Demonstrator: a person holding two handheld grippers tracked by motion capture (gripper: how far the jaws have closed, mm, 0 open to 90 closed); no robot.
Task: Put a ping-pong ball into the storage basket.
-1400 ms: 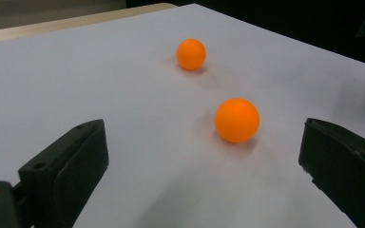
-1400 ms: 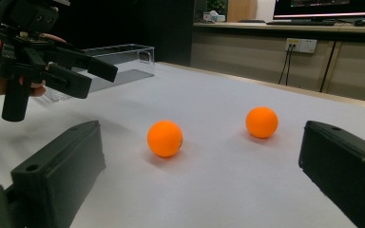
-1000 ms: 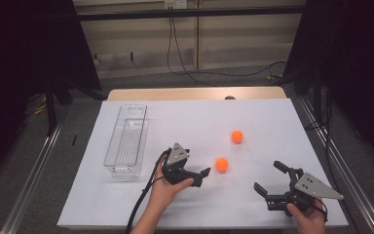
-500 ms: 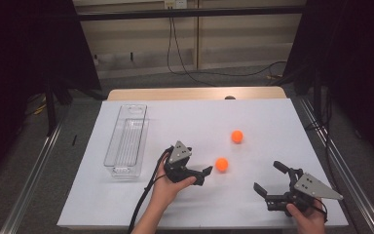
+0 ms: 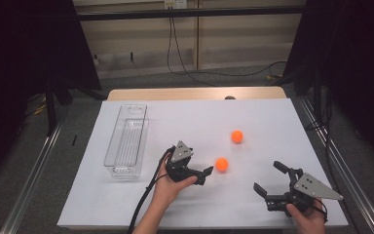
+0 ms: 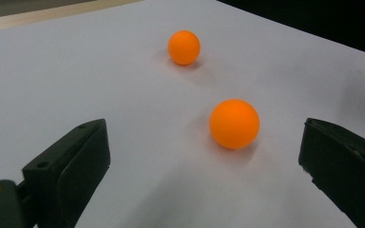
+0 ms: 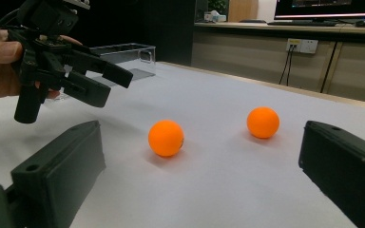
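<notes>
Orange, the nearer ball [image 5: 221, 165] lies at mid-frame on the white desk [image 5: 272, 122], just beyond the left hand-held gripper [image 5: 205, 174], jaws wide; the right hand-held gripper [image 5: 270, 179], lower right, gapes wide too.

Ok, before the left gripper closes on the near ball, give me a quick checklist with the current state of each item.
1. Left gripper open: ok, jaws stand wide apart in the left gripper view.
2. Near ball lined up between the jaws: ok, though it sits toward the right jaw and ahead of the tips.
3. Near ball free of the far ball: ok, clear gap between them.
4. Right gripper out of the way: ok, open and off to the side near the table's front edge.
5. Tray ready to receive: ok, nothing visible in it, left of the left gripper.
6. Ball at rest: cannot tell.
</notes>
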